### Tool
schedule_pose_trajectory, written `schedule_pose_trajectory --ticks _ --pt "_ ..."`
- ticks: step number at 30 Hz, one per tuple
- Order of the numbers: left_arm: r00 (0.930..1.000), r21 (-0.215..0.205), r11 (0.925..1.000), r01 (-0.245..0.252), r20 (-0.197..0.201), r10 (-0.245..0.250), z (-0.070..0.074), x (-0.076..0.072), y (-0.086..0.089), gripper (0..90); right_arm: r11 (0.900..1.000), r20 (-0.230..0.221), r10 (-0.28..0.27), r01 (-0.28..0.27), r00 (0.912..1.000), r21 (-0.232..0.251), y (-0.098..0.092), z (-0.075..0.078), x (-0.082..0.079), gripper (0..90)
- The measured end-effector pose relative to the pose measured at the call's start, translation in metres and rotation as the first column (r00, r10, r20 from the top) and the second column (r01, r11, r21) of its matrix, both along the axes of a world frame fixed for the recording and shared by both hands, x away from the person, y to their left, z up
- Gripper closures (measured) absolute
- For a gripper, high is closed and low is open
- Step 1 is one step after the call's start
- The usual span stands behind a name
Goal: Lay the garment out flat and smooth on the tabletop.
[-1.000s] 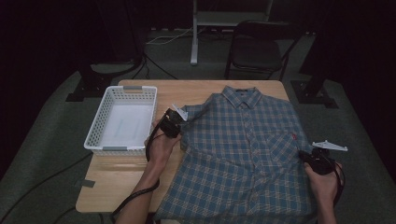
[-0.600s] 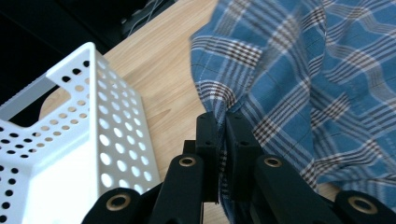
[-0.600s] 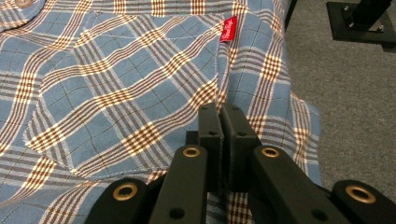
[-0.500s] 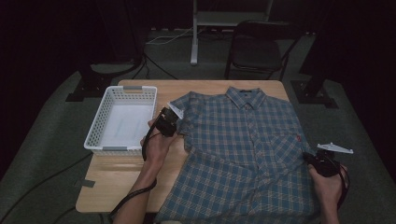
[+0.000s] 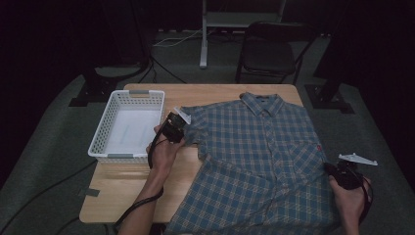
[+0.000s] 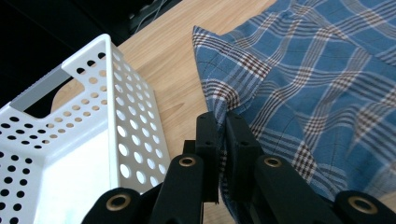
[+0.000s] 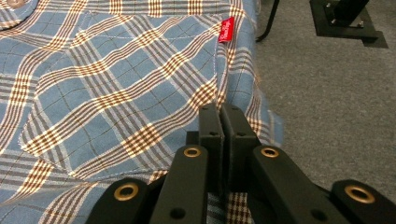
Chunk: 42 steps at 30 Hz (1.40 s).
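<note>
1. Hands first, nearest to us: the right gripper (image 5: 334, 169) is at the shirt's right edge, low down, where the cloth hangs over the table side. Its jaws are pinched tight on the plaid shirt (image 5: 254, 161) there, just below the chest pocket (image 7: 126, 93) with the little red tag (image 7: 226, 29).
2. The left gripper (image 5: 182, 128) is a bit farther up, at the shirt's left sleeve. Its jaws are also squeezed together on a fold of that sleeve cloth (image 6: 233, 93).
3. The shirt lies flat and face up on the wooden table (image 5: 122, 196). Its long way runs from us to the far side. The collar (image 5: 262, 101) points away from us and the bottom hem is close to us.
4. To me this looks like the start of folding. Both sides are held, so the next move may be to lift a side and bring it over the middle. Both hands would need to hold tight and move evenly.
5. A white plastic basket (image 5: 128, 95) with holes sits just left of the sleeve. It looks empty, though the picture is dim.
6. Far behind the table stands a dark folding chair (image 5: 266, 46).
</note>
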<state>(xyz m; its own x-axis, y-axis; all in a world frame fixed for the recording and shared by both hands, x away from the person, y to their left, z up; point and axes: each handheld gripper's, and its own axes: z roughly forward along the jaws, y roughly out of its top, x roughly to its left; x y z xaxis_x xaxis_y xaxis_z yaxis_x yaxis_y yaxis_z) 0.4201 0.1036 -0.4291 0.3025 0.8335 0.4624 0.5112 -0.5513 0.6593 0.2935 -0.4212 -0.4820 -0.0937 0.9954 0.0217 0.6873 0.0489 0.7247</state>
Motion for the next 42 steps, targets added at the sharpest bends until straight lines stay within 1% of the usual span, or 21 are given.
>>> schedule_pose_trajectory --ticks 5,12,19,24,26,30,32,33,34,37,38,40,42 --pt "1.0 0.006 1.0 -0.002 0.003 0.002 -0.001 0.0 -0.001 85.9 1.0 0.002 -0.016 0.016 0.9999 -0.004 -0.007 0.0 -0.004 87.4" --pt "0.9999 0.002 0.9999 -0.014 0.009 0.014 0.0 0.0 0.0 84.8 0.999 0.003 -0.037 0.037 0.9993 0.002 -0.014 -0.001 -0.01 87.4" --pt "0.9988 -0.02 0.999 -0.039 0.028 0.039 0.002 0.001 0.002 81.0 0.999 0.006 -0.044 0.044 0.999 0.006 -0.015 -0.002 -0.012 87.4" --pt "0.9965 -0.038 0.997 -0.067 0.048 0.068 0.005 0.0 0.005 78.0 0.999 0.006 -0.047 0.047 0.9989 0.008 -0.016 -0.002 -0.012 87.3" --pt "0.9963 -0.057 0.996 -0.069 0.048 0.072 0.007 -0.001 0.006 77.1 0.999 0.005 -0.051 0.051 0.9987 0.011 -0.016 -0.002 -0.013 87.4" --pt "0.9966 -0.067 0.9961 -0.057 0.055 0.061 0.008 -0.004 0.007 73.5 0.998 0.005 -0.055 0.055 0.9985 0.012 -0.017 -0.002 -0.013 87.2" --pt "0.9969 -0.083 0.9954 -0.047 0.059 0.052 0.008 -0.007 0.007 71.1 0.998 0.006 -0.055 0.055 0.9985 0.011 -0.017 -0.002 -0.013 85.9" --pt "0.9971 -0.086 0.9955 -0.041 0.06 0.046 0.008 -0.009 0.006 69.8 0.998 0.007 -0.058 0.058 0.9983 0.01 -0.017 -0.002 -0.013 83.7" --pt "0.9975 -0.09 0.9954 -0.034 0.059 0.039 0.008 -0.01 0.005 68.5 0.998 0.009 -0.059 0.059 0.9982 0.007 -0.017 -0.002 -0.014 80.7" --pt "0.9988 -0.13 0.9915 0.001 0.049 0.005 0.005 -0.016 0.002 62.4 0.998 0.024 -0.06 0.06 0.9979 0.01 -0.017 -0.002 -0.016 70.0" --pt "0.9989 -0.149 0.9887 0.012 0.046 -0.005 0.003 -0.018 0.001 59.6 0.998 0.03 -0.056 0.056 0.998 0.009 -0.017 -0.001 -0.017 67.9" --pt "0.9992 -0.194 0.9807 0.029 0.032 -0.023 -0.001 -0.021 -0.002 55.5 0.998 0.04 -0.057 0.057 0.9976 0.014 -0.016 -0.001 -0.018 64.7" --pt "0.9989 -0.219 0.9746 0.045 0.019 -0.042 -0.006 -0.025 -0.005 52.8 0.998 0.052 -0.059 0.058 0.9969 0.019 -0.014 0.0 -0.02 62.1"
